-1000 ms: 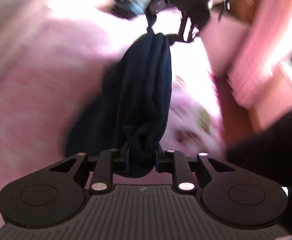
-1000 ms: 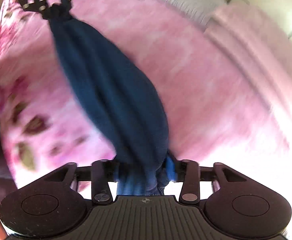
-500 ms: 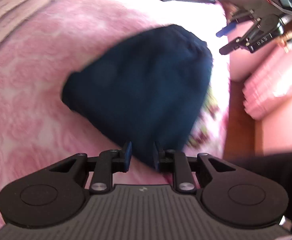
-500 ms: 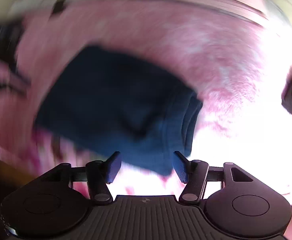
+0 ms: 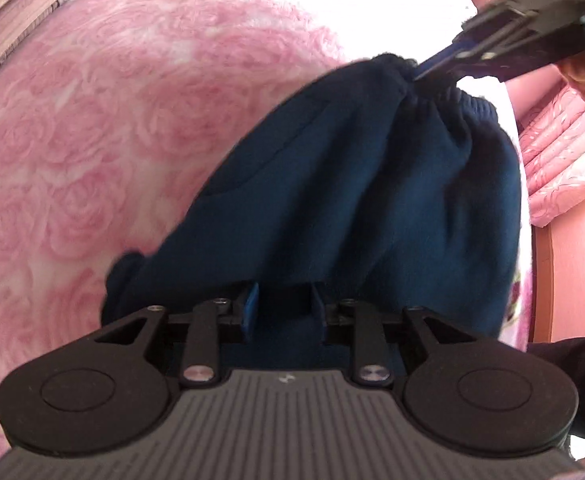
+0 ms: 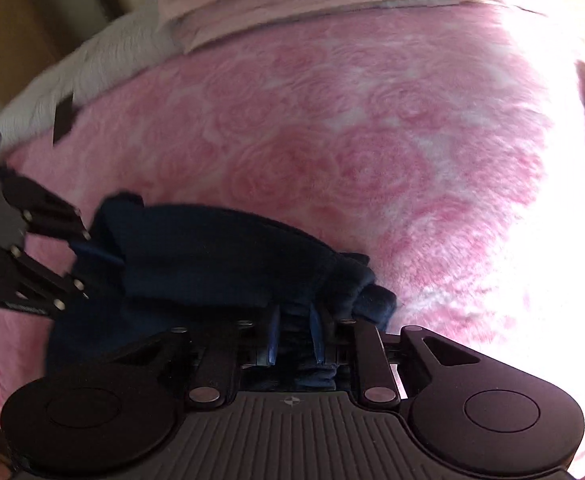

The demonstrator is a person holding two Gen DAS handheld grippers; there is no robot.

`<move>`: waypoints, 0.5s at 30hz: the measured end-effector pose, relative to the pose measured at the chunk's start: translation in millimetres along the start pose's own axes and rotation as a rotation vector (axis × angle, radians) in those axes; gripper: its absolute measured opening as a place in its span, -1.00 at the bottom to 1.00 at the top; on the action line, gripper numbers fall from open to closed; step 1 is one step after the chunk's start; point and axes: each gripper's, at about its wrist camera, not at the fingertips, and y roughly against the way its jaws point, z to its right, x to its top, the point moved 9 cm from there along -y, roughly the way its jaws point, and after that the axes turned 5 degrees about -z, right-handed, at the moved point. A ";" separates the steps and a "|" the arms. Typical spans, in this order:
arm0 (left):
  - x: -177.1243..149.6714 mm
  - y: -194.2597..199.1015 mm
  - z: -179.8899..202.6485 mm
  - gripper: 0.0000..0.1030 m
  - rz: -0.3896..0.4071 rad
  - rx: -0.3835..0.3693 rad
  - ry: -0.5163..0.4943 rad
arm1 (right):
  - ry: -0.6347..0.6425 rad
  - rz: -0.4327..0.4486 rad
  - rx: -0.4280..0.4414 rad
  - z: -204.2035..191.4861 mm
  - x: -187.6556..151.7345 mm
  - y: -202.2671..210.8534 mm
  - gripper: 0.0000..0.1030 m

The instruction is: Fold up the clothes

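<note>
- One dark navy garment point(image 5: 372, 200) lies bunched on the pink rose-patterned blanket point(image 5: 92, 140), near the bed's right edge in the left wrist view.
- Two grippers work it, one at each end.
- Left gripper point(image 5: 283, 308) sits at the garment's near edge, jaws easing apart, navy cloth between its blue pads; whether they press on it, I cannot tell.
- Right gripper point(image 6: 293, 336) is at the gathered, ribbed far end, jaws closing, with cloth bunched between the pads and pinched there.
- One stack of folded pink bedding point(image 6: 312, 4) lies at the far side of the bed.
- One pink curtain point(image 5: 560, 152) hangs on the right, past the bed edge.
</note>
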 end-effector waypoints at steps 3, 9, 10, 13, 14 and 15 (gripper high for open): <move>31.5 13.4 12.8 -0.52 0.038 -0.050 -0.008 | -0.119 0.053 -0.013 5.3 -19.4 28.0 0.23; 106.4 -10.7 57.2 -0.48 0.081 -0.170 -0.117 | -0.443 0.066 -0.028 25.8 -72.0 33.8 0.26; 112.7 -20.8 63.5 -0.48 0.066 -0.183 -0.140 | -0.501 0.076 -0.022 31.1 -75.3 30.6 0.26; 112.7 -49.4 73.1 -0.42 0.000 -0.178 -0.184 | -0.671 0.079 0.028 44.3 -88.1 16.0 -0.13; 110.6 -52.2 75.4 -0.40 -0.006 -0.173 -0.198 | -0.678 0.079 0.027 43.7 -91.6 16.0 -0.21; 110.4 -50.0 77.5 -0.40 -0.007 -0.170 -0.209 | -0.685 0.080 0.027 43.0 -94.9 16.2 -0.26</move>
